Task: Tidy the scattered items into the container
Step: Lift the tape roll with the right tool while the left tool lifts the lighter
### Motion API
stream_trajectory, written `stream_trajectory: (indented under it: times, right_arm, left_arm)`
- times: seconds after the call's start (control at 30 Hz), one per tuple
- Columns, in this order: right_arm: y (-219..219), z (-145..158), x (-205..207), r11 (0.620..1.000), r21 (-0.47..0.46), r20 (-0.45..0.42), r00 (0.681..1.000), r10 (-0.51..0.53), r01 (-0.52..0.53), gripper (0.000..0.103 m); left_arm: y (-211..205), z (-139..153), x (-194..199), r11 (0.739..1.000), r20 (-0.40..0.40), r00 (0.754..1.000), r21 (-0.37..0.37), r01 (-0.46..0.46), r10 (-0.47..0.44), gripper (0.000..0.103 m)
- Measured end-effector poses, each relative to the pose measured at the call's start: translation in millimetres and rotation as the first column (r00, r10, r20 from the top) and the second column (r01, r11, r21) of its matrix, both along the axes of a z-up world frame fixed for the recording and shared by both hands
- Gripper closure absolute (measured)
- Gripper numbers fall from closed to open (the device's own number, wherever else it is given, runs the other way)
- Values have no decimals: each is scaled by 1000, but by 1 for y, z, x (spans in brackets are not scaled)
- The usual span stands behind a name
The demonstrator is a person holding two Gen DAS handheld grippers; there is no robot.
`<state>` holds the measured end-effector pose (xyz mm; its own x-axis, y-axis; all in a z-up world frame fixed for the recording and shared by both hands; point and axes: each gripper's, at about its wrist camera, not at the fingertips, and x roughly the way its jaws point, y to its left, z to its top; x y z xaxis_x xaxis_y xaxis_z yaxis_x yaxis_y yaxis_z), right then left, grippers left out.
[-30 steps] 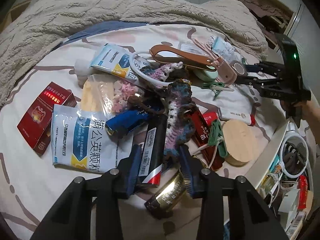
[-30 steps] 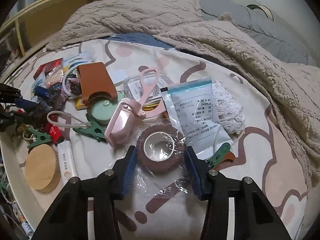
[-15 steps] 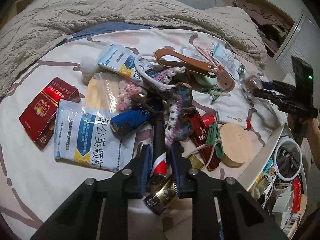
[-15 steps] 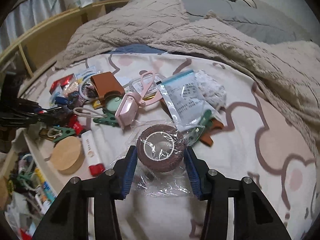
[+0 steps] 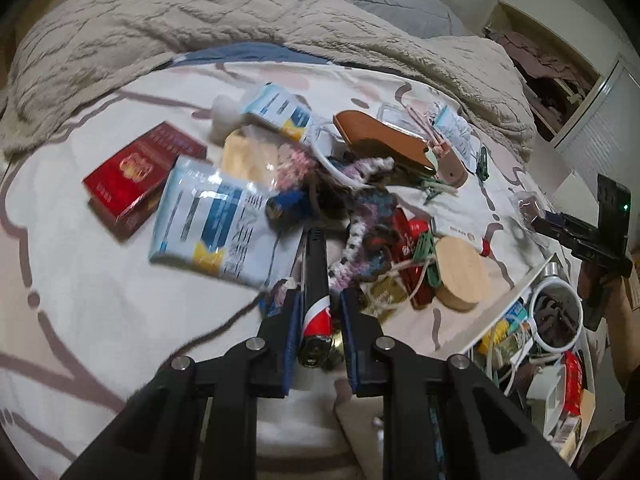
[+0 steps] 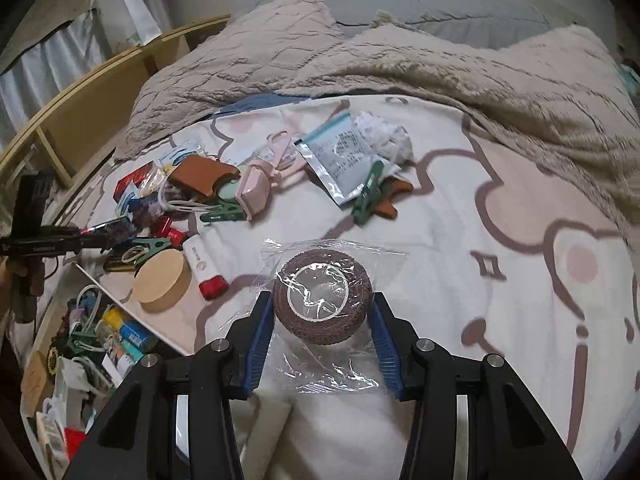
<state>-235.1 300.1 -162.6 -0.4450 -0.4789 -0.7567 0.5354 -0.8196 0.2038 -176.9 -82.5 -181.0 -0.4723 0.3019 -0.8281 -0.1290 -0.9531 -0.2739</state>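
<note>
The left gripper (image 5: 316, 320) has closed on the black tube (image 5: 316, 276) at frame centre; the right gripper (image 6: 320, 312) keeps clamping the bagged tape roll (image 6: 322, 300), both heading for the container (image 6: 80, 344) lower left.

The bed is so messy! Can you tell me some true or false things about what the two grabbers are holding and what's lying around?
1. The left gripper is shut on a thin black tube. True.
2. The right gripper holds a green clip. False: it grips a brown tape roll wrapped in a clear plastic bag; the green clip lies on the bedsheet.
3. The round wooden lid lies on the bed near its edge. True.
4. The red box is inside the container. False: it lies on the bedsheet, beside a white and blue packet.
5. The container is empty. False: it already holds many small things.
</note>
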Motion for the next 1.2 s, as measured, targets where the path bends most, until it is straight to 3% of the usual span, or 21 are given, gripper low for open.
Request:
stream_trajectory:
  times: [0.17, 0.33, 0.7, 0.87, 0.93, 1.2]
  right_arm:
    - [7, -12, 5, 1000, -2, 30, 999, -30, 30, 55]
    - [20, -22, 5, 993, -95, 97, 993, -63, 72, 55]
    - [28, -26, 6, 979, -160, 136, 985, -106, 127, 55]
    - [27, -26, 7, 978, -156, 129, 985, -115, 135, 55]
    - [28, -26, 8, 978, -156, 128, 985, -120, 139, 55]
    - [26, -22, 10, 981, -125, 105, 985, -136, 149, 55]
  left_arm:
    - [-7, -5, 6, 1000, 7, 1000, 6, -26, 26, 83]
    - [-13, -7, 5, 998, 20, 999, 50, -49, 48, 68]
    - [-32, -14, -9, 967, 86, 987, 204, -151, 136, 68]
    - [-38, -14, -9, 953, 95, 982, 240, -184, 166, 79]
    - [-40, -13, -9, 947, 94, 979, 252, -197, 179, 88]
    - [-43, -13, -6, 948, 89, 978, 244, -205, 188, 88]
